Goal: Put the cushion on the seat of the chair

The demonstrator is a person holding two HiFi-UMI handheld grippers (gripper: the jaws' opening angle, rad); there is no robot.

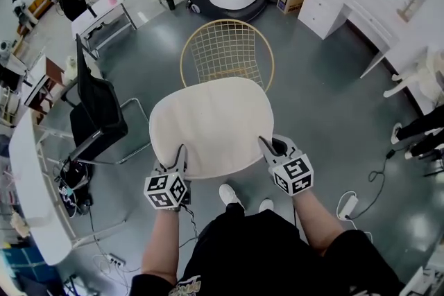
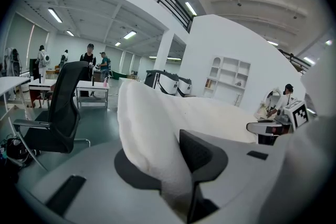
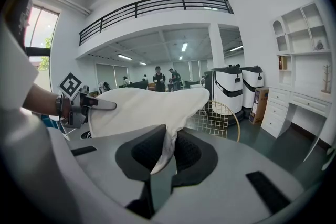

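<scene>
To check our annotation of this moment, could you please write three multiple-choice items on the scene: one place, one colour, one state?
1. Where is the cream rounded fabric cushion relative to the gold wire chair?
A. Flat on its seat.
B. Held aloft on the chair's near side.
C. On the floor beneath it.

2. What colour is the office chair at the left?
A. Black.
B. Red.
C. White.

3. How do the left gripper and the right gripper stand?
A. Both open and empty.
B. Only the right shut.
C. Both shut on the cushion's edge.

Answers: B, the right gripper view shows it in the air with the chair beyond; A, its back and seat are black; C, each gripper view shows fabric pinched between the jaws.
</scene>
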